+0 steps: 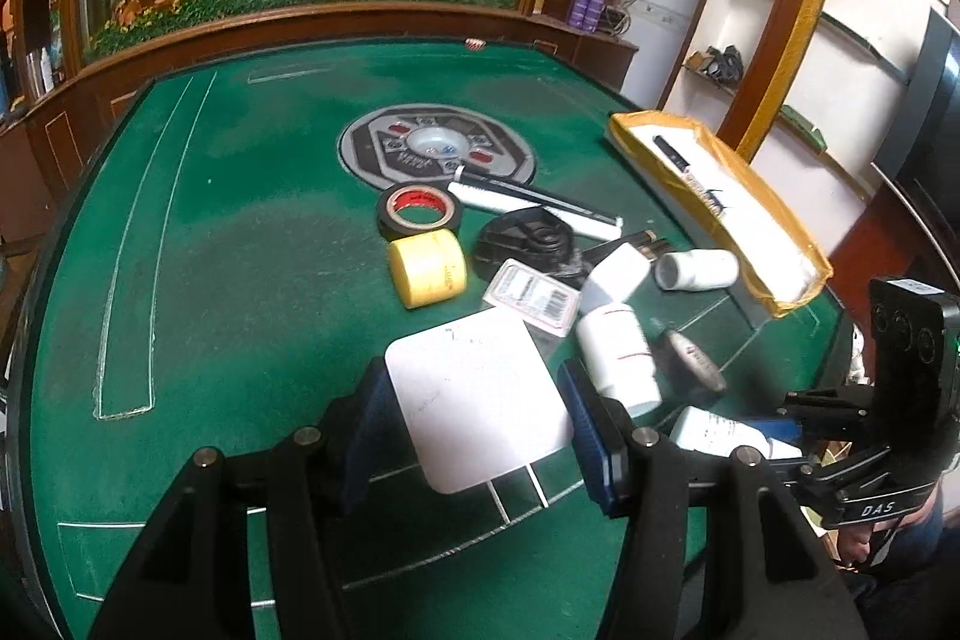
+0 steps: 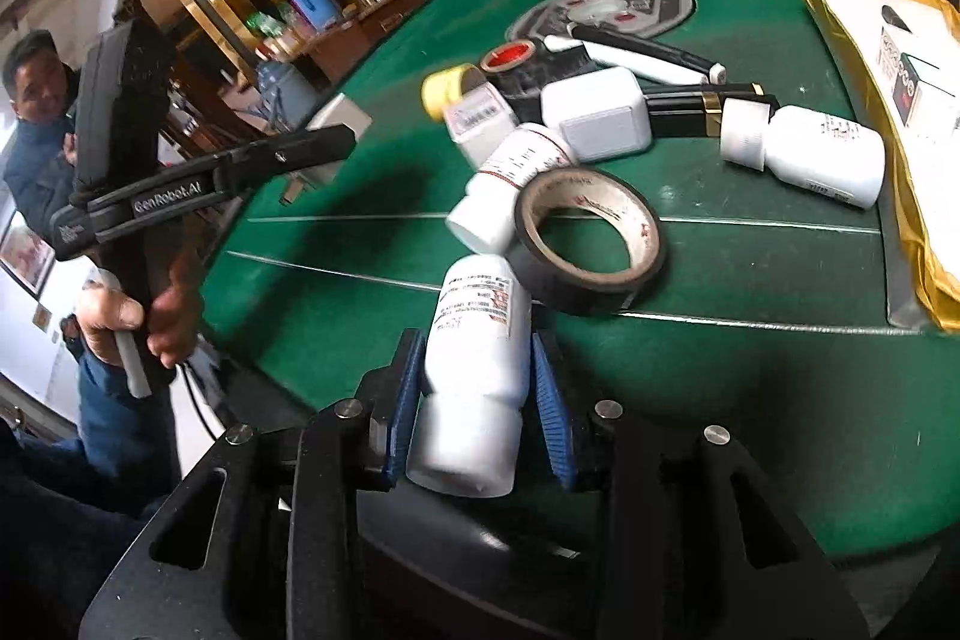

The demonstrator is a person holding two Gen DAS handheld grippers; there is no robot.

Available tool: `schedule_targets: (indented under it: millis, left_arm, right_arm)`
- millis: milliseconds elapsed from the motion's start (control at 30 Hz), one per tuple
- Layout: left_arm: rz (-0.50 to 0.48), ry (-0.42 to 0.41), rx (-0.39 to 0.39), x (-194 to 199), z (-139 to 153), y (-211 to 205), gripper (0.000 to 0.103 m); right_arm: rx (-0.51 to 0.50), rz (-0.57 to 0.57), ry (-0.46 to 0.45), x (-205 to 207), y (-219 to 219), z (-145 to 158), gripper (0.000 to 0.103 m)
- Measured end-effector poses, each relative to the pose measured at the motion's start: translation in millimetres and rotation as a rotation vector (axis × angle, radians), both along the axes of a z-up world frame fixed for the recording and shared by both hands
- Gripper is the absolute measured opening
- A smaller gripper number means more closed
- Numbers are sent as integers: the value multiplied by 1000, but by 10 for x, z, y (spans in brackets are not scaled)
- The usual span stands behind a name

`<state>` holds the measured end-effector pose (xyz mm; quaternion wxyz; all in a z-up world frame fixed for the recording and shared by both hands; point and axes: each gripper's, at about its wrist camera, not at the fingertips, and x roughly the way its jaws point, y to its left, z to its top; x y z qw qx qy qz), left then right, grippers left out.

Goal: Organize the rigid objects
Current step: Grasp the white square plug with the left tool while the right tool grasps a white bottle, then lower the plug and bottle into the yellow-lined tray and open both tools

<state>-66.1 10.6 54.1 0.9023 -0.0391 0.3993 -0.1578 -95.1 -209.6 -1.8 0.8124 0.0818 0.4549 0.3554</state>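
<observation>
The left wrist view looks forward and down along its own fingers from the near edge of the green table (image 1: pixel 240 232), close above the felt, facing the round centre panel (image 1: pixel 437 147) and the flower display beyond it. The right wrist view sits low at the same edge, right of that panel (image 2: pixel 606 7), angled leftward across the felt (image 2: pixel 750 256). Both share the clutter just before the panel, the yellow-rimmed tray (image 1: pixel 720 196) (image 2: pixel 852 16) to its right, and each other's gripper.
</observation>
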Motion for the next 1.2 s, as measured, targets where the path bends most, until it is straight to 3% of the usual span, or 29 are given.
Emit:
schedule_targets:
  millis: [167, 300, 567, 767, 833, 1033, 1200]
  left_arm:
    - [-10, -22, -7, -77, 57, -47, 56]
    - [-6, -13, -13, -50, 6, -57, 56]
    - [21, 25, -6, 23, -105, -6, 56]
    - [24, 25, -18, 53, -78, 50, 56]
    - [23, 23, -20, 66, -71, 59, 56]
    - [22, 18, -33, 131, -24, 70, 56]
    - [-3, 16, -50, 194, 49, -47, 56]
  right_arm:
    - [73, -14, -41, -33, -102, 138, 35]
    - [64, -7, -33, -4, -96, 91, 35]
    - [-30, 71, -29, 13, 102, -56, 35]
    - [-204, 135, -81, 13, 327, -45, 35]
    - [-216, 141, -91, 25, 364, -49, 34]
    - [-91, 140, -92, 87, 293, 53, 34]
    - [2, 45, -120, 158, 21, 201, 34]
